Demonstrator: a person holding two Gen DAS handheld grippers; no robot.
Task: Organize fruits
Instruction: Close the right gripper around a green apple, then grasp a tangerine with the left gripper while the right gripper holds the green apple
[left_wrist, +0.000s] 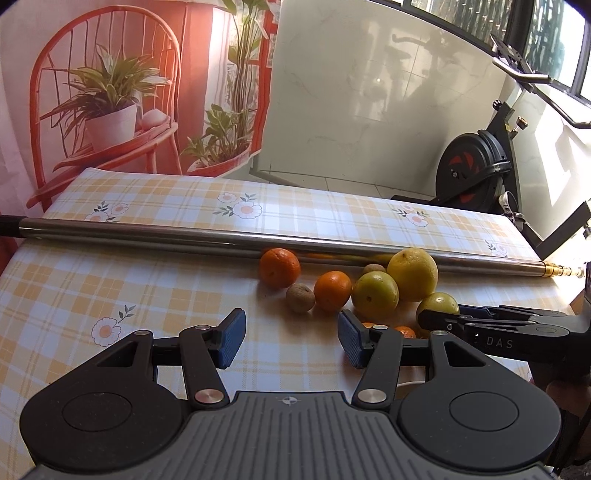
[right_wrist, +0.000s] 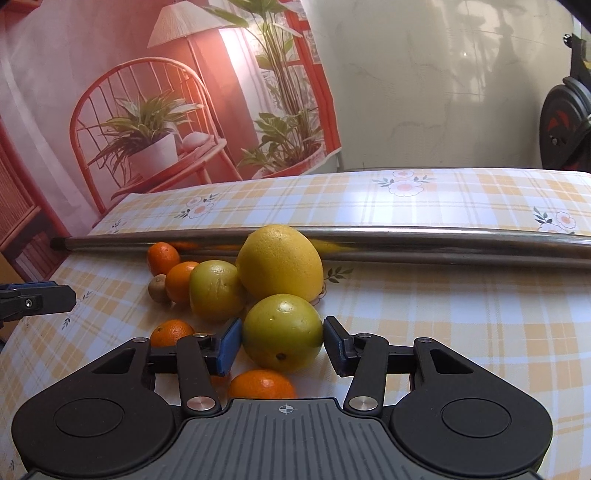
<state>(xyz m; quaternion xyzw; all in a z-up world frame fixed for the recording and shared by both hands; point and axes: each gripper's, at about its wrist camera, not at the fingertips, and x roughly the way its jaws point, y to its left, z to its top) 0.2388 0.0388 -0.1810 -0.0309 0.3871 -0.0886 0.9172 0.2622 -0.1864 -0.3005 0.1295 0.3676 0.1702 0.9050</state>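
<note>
A pile of fruit lies on the checked tablecloth (left_wrist: 110, 273). In the left wrist view I see two oranges (left_wrist: 279, 267), a brown kiwi (left_wrist: 300, 298), two green citrus (left_wrist: 375, 294) and a large yellow citrus (left_wrist: 412, 274). My left gripper (left_wrist: 291, 339) is open and empty, short of the pile. My right gripper (right_wrist: 282, 341) has its jaws on both sides of a green citrus (right_wrist: 282, 334), touching or nearly touching it; this fruit rests on the table. The large yellow citrus (right_wrist: 279, 263) lies just behind it. Small oranges (right_wrist: 261, 384) lie near the right gripper's base.
A long metal rod (left_wrist: 221, 238) lies across the table behind the fruit, also in the right wrist view (right_wrist: 443, 245). A printed backdrop (left_wrist: 110, 92) hangs at the back left. An exercise bike (left_wrist: 476, 166) stands beyond the table's right end.
</note>
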